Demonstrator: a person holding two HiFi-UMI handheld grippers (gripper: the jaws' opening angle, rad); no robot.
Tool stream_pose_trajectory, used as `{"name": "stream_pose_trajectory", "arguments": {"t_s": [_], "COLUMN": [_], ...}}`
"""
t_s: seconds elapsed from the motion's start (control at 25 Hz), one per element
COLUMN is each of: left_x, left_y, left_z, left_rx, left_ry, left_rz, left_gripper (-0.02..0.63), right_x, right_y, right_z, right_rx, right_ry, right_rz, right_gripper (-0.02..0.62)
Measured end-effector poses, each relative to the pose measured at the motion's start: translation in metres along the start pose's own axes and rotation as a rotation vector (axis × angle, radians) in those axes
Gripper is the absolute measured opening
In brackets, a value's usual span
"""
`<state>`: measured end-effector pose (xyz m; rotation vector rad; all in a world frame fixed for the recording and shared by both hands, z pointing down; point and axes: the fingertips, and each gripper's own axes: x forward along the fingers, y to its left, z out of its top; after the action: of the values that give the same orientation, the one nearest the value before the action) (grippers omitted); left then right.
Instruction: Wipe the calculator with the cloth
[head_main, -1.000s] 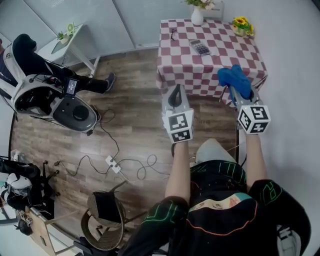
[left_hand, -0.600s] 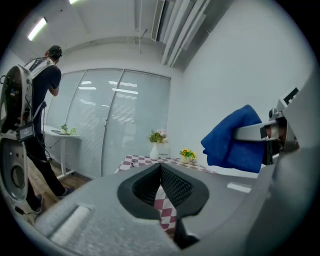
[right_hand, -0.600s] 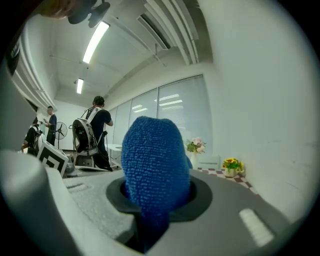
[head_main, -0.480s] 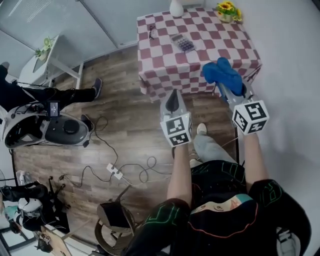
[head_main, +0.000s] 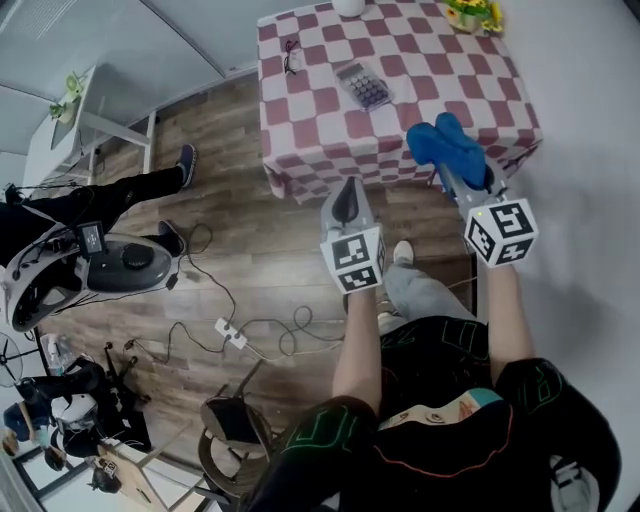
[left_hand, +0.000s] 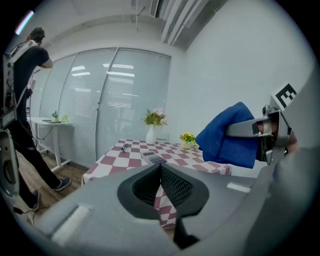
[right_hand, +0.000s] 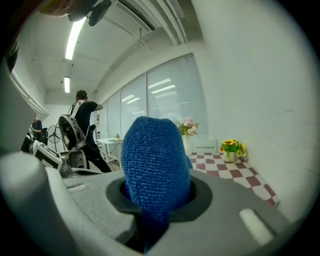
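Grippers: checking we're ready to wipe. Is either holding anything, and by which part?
The right gripper is shut on the blue cloth, pinching its lower bunched end; the rest bulges out beyond the jaws. The left gripper is shut and empty.

The fluffy blue cloth (right_hand: 155, 165) bulges over the right gripper's (right_hand: 155, 196) jaws, burying their tips and blocking most of the red-and-white checked tablecloth (right_hand: 240, 172) behind it. From overhead, the white vase (head_main: 349, 6) and yellow flower pot (head_main: 472, 12) are clipped by the top edge. The small dark object (head_main: 290, 56) near the table's corner is too tiny to identify.
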<state>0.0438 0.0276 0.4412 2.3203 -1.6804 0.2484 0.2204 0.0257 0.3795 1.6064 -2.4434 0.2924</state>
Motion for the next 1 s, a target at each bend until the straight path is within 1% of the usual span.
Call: {"name": "stream_pose_trajectory", "arguments": {"t_s": [0.12,0.28,0.44,0.56,0.72,0.84,0.92,1.0], "left_x": [0.027,0.056,0.078,0.091,0.101,0.109,0.124,0.141], "left_y": [0.003,0.008,0.009,0.012,0.029,0.039,0.051,0.061], "left_z": [0.002,0.009,0.029,0.046,0.053,0.045,0.041,0.039], "left_rx": [-0.004,-0.02,-0.013,0.001,0.006,-0.007,-0.022,-0.034], "left_ry": [0.011,0.01,-0.017,-0.039,-0.031,-0.008,0.001,0.01], "left_rz": [0.007,0.023,0.043,0.045,0.063,0.059,0.059,0.055], "left_gripper": [0.011,0.011,0.011,0.011,0.011,0.011,0.011,0.011], "right_x": [0.024,0.052,0.075,0.093,0.124,0.144,0.165,0.186], "right_y": [-0.018,-0.043,-0.065,-0.07,-0.065,-0.057,-0.054,-0.054], "right_z": [-0.004,-0.008,0.006,0.021,0.029,0.023,0.022,0.02], "right_rx": [0.016,-0.006,0.009,0.009,0.022,-0.054,-0.106,-0.125], "right_ry": [0.02,0.058,0.053,0.036,0.034,0.077,0.097,0.114], "right_rz": [0.012,0.01,0.021,0.04,0.068,0.063,0.069,0.075], "right_gripper": [0.104,0.104,0.104,0.104,0.104,0.104,0.104,0.104]}}
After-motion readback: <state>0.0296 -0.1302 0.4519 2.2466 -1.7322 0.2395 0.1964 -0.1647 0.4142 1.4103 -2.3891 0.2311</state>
